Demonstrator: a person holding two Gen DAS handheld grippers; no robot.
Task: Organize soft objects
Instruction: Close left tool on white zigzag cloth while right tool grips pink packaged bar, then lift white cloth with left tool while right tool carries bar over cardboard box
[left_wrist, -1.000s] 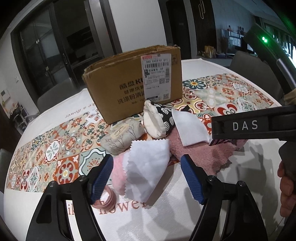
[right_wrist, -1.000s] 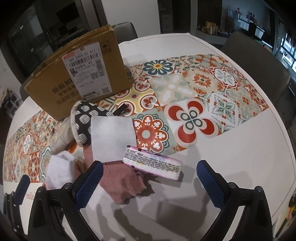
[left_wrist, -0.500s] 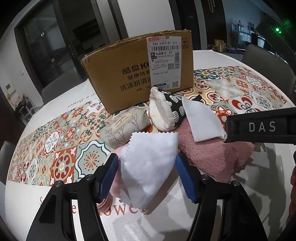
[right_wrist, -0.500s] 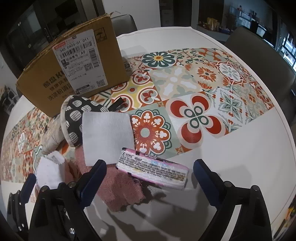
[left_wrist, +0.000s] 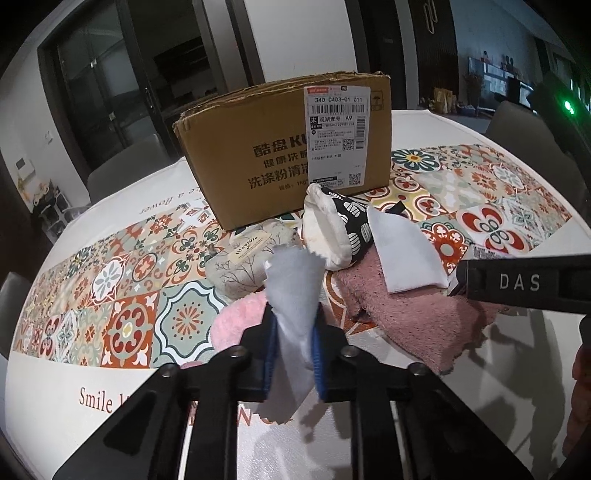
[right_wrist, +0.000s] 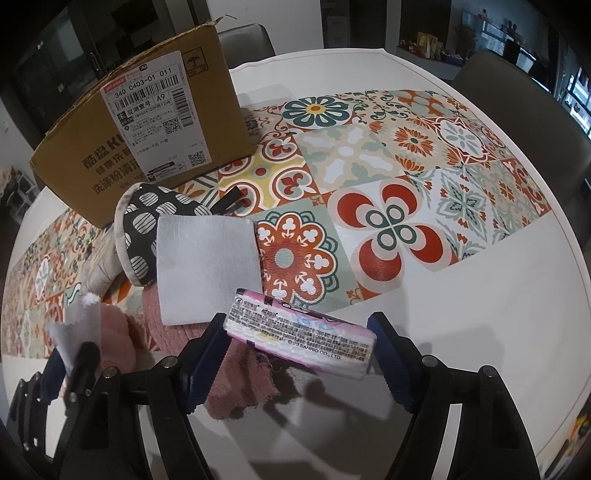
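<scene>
Left-wrist view: your left gripper (left_wrist: 293, 341) is clamped on the white cloth (left_wrist: 291, 291), whose zigzag edge stands up between the blue pads (left_wrist: 270, 345) above a pink fluffy piece (left_wrist: 236, 321). Just beyond it lie a beige pouch (left_wrist: 240, 266) and a spotted mitt (left_wrist: 332, 229), both in front of the cardboard box (left_wrist: 280, 147). To the right, a white square (left_wrist: 404, 254) rests on the pink towel (left_wrist: 406, 317). On the right-wrist side, your right gripper (right_wrist: 295, 354) has its fingers (right_wrist: 207, 354) spread wide, one on each end of the tissue pack (right_wrist: 299, 338); you cannot tell whether they touch it. That pack lies on the towel's edge and the table (right_wrist: 480, 314).
</scene>
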